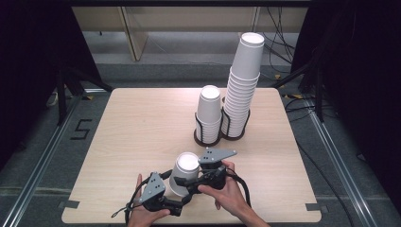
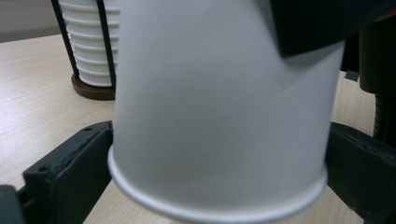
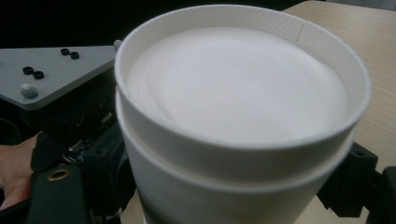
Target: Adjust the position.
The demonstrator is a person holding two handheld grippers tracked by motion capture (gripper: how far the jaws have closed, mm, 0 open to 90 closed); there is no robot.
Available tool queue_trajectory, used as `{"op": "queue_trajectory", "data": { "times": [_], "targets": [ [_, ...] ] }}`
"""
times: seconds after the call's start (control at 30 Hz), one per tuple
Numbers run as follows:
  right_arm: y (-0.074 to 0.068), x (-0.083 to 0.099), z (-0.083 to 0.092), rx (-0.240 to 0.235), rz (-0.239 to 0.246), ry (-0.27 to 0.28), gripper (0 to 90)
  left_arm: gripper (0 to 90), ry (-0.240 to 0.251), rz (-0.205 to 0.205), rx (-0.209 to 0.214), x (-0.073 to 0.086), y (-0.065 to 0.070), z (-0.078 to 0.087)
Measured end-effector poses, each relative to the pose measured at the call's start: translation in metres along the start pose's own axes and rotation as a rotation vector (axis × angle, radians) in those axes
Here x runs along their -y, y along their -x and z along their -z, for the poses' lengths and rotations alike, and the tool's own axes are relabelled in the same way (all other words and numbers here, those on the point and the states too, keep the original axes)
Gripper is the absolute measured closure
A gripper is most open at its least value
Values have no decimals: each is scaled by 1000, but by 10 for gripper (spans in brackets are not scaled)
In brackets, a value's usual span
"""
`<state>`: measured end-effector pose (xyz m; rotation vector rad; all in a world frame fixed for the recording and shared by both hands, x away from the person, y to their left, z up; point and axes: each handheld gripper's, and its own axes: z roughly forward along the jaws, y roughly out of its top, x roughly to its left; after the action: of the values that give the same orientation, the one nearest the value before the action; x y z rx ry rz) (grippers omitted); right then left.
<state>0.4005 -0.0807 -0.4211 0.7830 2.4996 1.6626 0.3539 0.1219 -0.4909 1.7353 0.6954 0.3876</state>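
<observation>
Pale wooden desk [image 1: 142,127]. At 1 o'clock, tall stack of cups [image 1: 243,85] beside short stack [image 1: 209,111] in black holder [image 1: 208,137]. At 6 o'clock, inverted nested cups [image 1: 184,172], clenched low by left tool [image 1: 177,191], high by right tool [image 1: 195,182].

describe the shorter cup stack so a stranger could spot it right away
On the wooden table, toward its far edge, two white cup stacks stand in black wire holders. The shorter stack is the left one, rising about half as high as the tall stack beside it.
</observation>
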Motion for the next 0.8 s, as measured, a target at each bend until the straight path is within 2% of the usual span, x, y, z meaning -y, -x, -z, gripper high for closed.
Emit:
{"op": "queue_trajectory", "data": {
  "times": [0.07,0.1,0.23,0.27,0.33,0.37,0.47,0.53,0.6,0.67,0.77,0.8],
  "targets": [
    [-1,0,0,9,2,5,206,0,4,-1,2,0,0,-1],
    [-1,0,-1,-8,5,3,206,0,5,-10,1,0,1,-1],
    [-2,1,-2,-11,-6,4,206,0,13,-30,-9,0,2,-2],
    [-2,1,-1,-8,-5,5,206,0,29,-29,-7,0,3,-4],
    [-2,1,-1,-1,-9,-3,206,8,23,-34,-13,1,3,-4],
    [-1,2,-3,-20,-5,-5,200,18,0,-31,-16,0,4,-3],
    [0,2,-4,-20,-11,-8,191,36,-10,-36,-17,0,3,-2],
    [1,3,-3,-3,-15,-16,170,73,-13,-41,-17,0,3,-2],
    [2,2,-1,-18,-29,1,158,90,12,-64,-7,-1,2,-1],
    [3,0,3,-25,-38,-8,154,100,-10,-100,-12,-2,2,1],
    [4,-2,8,-25,-14,-2,158,110,-22,-119,-14,-2,1,2],
    [4,-4,15,-7,6,-10,159,115,-33,-146,-17,-2,0,3]
  ]
}}
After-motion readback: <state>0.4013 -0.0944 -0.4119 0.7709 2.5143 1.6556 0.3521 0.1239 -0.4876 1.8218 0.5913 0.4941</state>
